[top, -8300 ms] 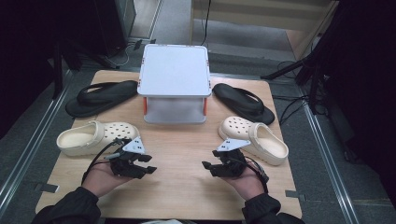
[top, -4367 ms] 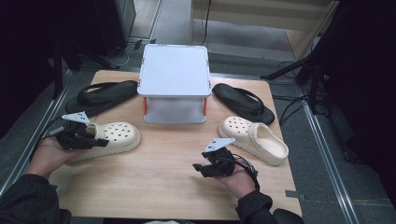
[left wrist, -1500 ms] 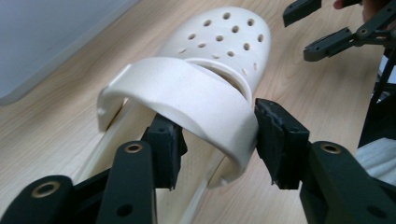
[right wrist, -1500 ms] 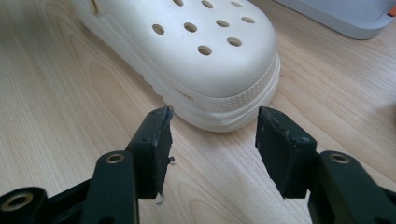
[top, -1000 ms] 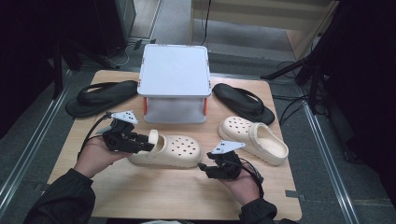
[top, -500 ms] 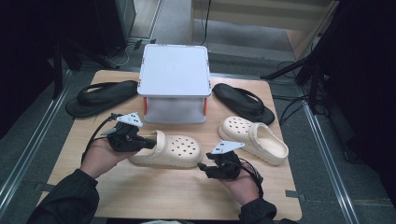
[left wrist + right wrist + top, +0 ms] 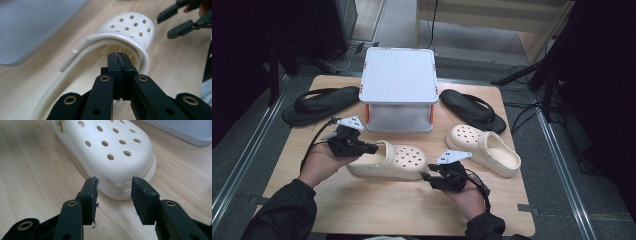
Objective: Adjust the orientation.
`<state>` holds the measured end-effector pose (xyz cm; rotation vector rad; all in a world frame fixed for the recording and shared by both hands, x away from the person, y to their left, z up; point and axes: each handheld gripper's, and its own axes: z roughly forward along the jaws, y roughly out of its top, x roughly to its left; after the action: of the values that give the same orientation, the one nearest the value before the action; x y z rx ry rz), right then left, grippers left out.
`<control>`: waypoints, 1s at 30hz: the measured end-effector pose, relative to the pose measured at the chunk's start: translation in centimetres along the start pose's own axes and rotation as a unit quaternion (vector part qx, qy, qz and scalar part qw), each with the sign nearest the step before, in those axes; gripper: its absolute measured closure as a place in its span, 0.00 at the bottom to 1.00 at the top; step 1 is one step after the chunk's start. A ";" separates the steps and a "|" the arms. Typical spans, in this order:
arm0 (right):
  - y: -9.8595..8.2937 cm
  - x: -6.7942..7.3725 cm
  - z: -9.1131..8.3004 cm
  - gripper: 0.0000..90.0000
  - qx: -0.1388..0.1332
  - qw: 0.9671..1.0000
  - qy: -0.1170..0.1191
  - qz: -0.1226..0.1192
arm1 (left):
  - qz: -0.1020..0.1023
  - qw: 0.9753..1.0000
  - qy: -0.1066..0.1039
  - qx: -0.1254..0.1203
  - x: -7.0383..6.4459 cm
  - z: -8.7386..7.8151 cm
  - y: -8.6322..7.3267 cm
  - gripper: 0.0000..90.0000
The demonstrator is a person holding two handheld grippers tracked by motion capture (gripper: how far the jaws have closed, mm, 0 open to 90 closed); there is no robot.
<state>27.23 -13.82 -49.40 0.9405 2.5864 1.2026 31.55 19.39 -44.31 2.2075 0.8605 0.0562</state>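
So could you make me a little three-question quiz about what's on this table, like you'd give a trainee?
1. True or false: the right gripper stands open, its jaws short of the toe of the cream clog.
2. Which part of that clog lies at the left gripper? A) the toe B) the heel strap C) the sole
3. Fill in: the two black flip-flops lie on either side of the white ____.

Key: 1 true, the jaws are spread just before the toe. 2 B, though its jaws look pressed together and whether they pinch the strap is unclear. 3 box.
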 end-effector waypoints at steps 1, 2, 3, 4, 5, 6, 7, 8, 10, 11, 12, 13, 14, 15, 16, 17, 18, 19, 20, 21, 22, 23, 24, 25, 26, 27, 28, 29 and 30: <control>0.0 0.0 0.0 0.69 0.000 1.000 0.000 0.000 | -0.001 1.000 0.006 -0.001 0.3 -0.1 -0.1 1.00; 0.0 0.1 0.1 0.75 0.000 1.000 0.002 0.005 | -0.003 1.000 0.014 0.001 1.4 -0.2 -0.2 1.00; 0.0 0.1 0.1 0.75 0.000 1.000 0.002 0.005 | -0.003 1.000 0.014 0.001 1.4 -0.2 -0.2 1.00; 0.0 0.1 0.1 0.79 0.001 1.000 0.002 0.007 | -0.006 1.000 0.018 0.001 1.9 -0.2 -0.4 1.00; 0.0 0.2 0.1 0.84 -0.001 1.000 0.001 0.009 | -0.010 1.000 0.022 0.005 2.6 -0.1 -0.5 1.00; 0.1 0.2 0.1 0.89 -0.003 1.000 0.004 0.010 | -0.012 1.000 0.026 0.004 3.1 -0.1 -0.6 1.00; 0.1 0.3 0.0 0.92 -0.007 1.000 0.006 0.010 | -0.011 1.000 0.029 0.002 3.4 0.0 -0.8 1.00; 0.3 0.4 0.0 0.99 -0.015 1.000 0.013 0.012 | -0.009 0.999 0.032 0.001 4.2 0.3 -1.0 0.99; 0.3 0.5 0.0 1.00 -0.018 1.000 0.015 0.013 | -0.009 0.999 0.032 0.001 4.6 0.5 -1.2 1.00; 0.4 0.6 0.1 1.00 -0.022 1.000 0.015 0.011 | -0.014 0.999 0.033 0.005 5.1 0.7 -1.3 1.00; 0.4 0.7 0.2 1.00 -0.023 1.000 0.015 0.014 | -0.016 0.999 0.035 0.008 5.4 0.9 -1.4 1.00; 0.5 0.7 0.3 1.00 -0.025 0.999 0.015 0.014 | -0.017 0.999 0.034 0.009 5.7 1.1 -1.4 1.00; 0.5 0.9 0.5 1.00 -0.021 0.999 0.016 0.017 | -0.015 0.999 0.035 0.008 5.9 1.3 -1.5 1.00; 0.6 1.1 0.9 1.00 -0.018 1.000 0.019 0.016 | -0.016 0.999 0.030 0.009 6.3 1.7 -1.6 1.00; 0.6 1.1 0.9 1.00 -0.018 1.000 0.019 0.016 | -0.016 0.999 0.030 0.009 6.3 1.7 -1.6 1.00; 0.6 1.4 1.3 1.00 -0.015 0.999 0.024 0.016 | -0.016 0.999 0.031 0.012 6.5 1.9 -1.6 1.00; 0.6 1.4 1.3 1.00 -0.015 0.999 0.024 0.016 | -0.019 0.999 0.030 0.015 6.7 2.2 -1.7 1.00; 0.6 1.6 1.6 1.00 -0.014 0.999 0.025 0.013 | -0.021 0.999 0.027 0.022 7.1 2.4 -1.9 1.00; 0.6 1.9 1.8 1.00 -0.011 1.000 0.024 0.012 | -0.022 0.999 0.028 0.022 7.3 2.5 -1.9 1.00; 0.6 2.0 2.0 1.00 -0.011 1.000 0.023 0.010 | -0.024 0.999 0.027 0.027 7.5 2.6 -2.0 1.00; 0.7 2.1 2.2 1.00 -0.010 1.000 0.022 0.009 | -0.025 0.999 0.024 0.031 7.7 2.8 -2.1 1.00; 0.7 2.3 2.5 1.00 -0.007 1.000 0.021 0.006 | -0.025 0.999 0.023 0.038 7.8 3.0 -2.3 1.00; 0.7 2.3 2.6 1.00 -0.006 1.000 0.020 0.005 | -0.025 0.999 0.023 0.038 7.8 3.0 -2.3 1.00; 0.7 2.2 2.7 1.00 -0.004 1.000 0.018 0.005 | -0.027 0.999 0.023 0.037 7.8 3.0 -2.3 1.00; 0.7 2.2 2.8 1.00 -0.001 1.000 0.017 0.005 | -0.027 0.999 0.023 0.037 7.8 3.0 -2.3 1.00; 0.7 2.2 2.8 1.00 -0.001 1.000 0.017 0.005 | -0.029 0.999 0.021 0.038 7.9 3.0 -2.3 1.00; 0.6 2.1 2.9 1.00 0.000 1.000 0.015 0.006 | -0.032 0.999 0.019 0.036 7.9 3.1 -2.3 1.00; 0.6 2.0 3.0 1.00 0.002 1.000 0.013 0.008 | -0.034 0.999 0.018 0.036 7.9 3.1 -2.4 1.00; 0.6 1.8 3.0 1.00 0.000 1.000 0.017 0.009 | -0.034 0.999 0.017 0.037 7.9 3.0 -2.4 1.00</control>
<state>27.16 -10.51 -50.78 0.9531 2.6089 1.2331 37.23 23.37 -49.77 2.2488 0.9698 0.0295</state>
